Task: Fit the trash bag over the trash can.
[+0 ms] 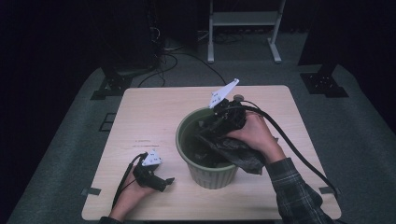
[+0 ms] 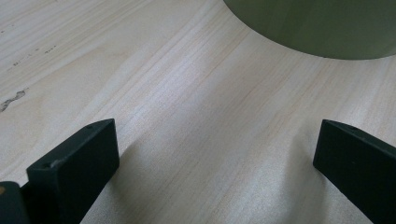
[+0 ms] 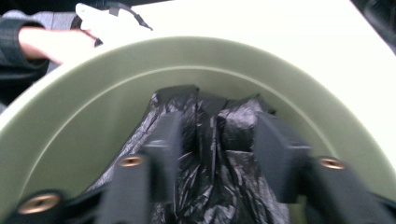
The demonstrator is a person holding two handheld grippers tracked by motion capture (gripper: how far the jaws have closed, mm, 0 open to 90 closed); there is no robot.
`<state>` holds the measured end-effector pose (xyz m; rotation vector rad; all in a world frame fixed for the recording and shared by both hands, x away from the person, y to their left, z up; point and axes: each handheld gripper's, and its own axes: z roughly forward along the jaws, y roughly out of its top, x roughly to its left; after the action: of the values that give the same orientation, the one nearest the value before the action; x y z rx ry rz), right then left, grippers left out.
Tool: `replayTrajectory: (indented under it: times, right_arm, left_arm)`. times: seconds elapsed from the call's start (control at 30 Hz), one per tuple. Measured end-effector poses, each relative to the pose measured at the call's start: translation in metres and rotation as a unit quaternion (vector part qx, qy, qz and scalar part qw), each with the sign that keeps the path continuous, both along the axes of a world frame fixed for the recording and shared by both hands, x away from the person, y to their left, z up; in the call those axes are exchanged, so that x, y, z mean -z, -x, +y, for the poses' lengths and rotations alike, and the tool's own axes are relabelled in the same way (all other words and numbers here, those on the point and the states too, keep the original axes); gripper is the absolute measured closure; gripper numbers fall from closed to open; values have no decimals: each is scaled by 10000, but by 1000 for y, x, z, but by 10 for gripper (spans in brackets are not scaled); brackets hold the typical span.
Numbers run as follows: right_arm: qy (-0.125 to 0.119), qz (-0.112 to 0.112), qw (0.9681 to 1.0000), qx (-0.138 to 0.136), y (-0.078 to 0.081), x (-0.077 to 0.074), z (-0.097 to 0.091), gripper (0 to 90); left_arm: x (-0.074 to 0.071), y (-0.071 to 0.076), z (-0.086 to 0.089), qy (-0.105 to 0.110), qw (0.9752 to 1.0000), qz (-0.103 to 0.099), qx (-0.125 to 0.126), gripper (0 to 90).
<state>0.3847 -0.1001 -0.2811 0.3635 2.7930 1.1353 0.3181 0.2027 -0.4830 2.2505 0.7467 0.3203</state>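
the right gripper points down into the green bin, which stands near the middle of the wooden table. its jaws stand about half open, with the black plastic bag between them; the pads do not press it. part of the bag hangs over the rim at 4 o'clock. the left gripper rests on the table at 8 o'clock from the bin, jaws wide open and empty.
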Motion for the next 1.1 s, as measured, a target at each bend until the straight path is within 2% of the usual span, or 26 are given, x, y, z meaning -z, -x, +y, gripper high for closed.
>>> replayTrajectory:
  times: [0.03, 0.07, 0.1, 0.17, 0.23, 0.37, 0.63, 0.77, 0.97, 1.1]
  right_arm:
    - [-67, -79, 9999, 87, 1, -2, -2, 360]
    - [-67, -79, 9999, 87, 1, -2, -2, 360]
    - [-111, -184, 9996, 179, 3, -7, -7, 269]
    - [-180, -214, 9992, 277, 4, -11, -12, 205]
    - [-279, -283, 9987, 311, 7, -15, -19, 205]
    - [-453, -280, 9978, 402, 12, -18, -40, 219]
    - [-687, -172, 9946, 763, 23, -12, -89, 243]
    - [-850, -123, 9916, 966, 31, -8, -115, 253]
    - [-949, 118, 9888, 1142, 40, 6, -145, 259]
    - [-1011, 294, 9881, 1121, 38, 17, -147, 260]
  left_arm:
    - [0, 0, 0, -2, 10000, 1, 0, 0]
    - [0, 0, 0, -2, 10000, 1, 0, 0]
    - [0, 0, 0, -8, 10000, 5, 7, 0]
    - [0, 0, 0, 3, 10000, 16, -2, 0]
    - [0, 0, 1, -4, 10000, 13, -6, 0]
    - [0, 0, 1, -6, 10000, 10, -5, 0]
    - [0, 1, 1, 4, 10000, 20, -20, 0]
    - [0, 1, 1, 1, 10000, 9, -19, 0]
    - [0, 1, 1, 2, 10000, 11, -36, 0]
    - [0, 1, 1, -3, 10000, 11, -42, 0]
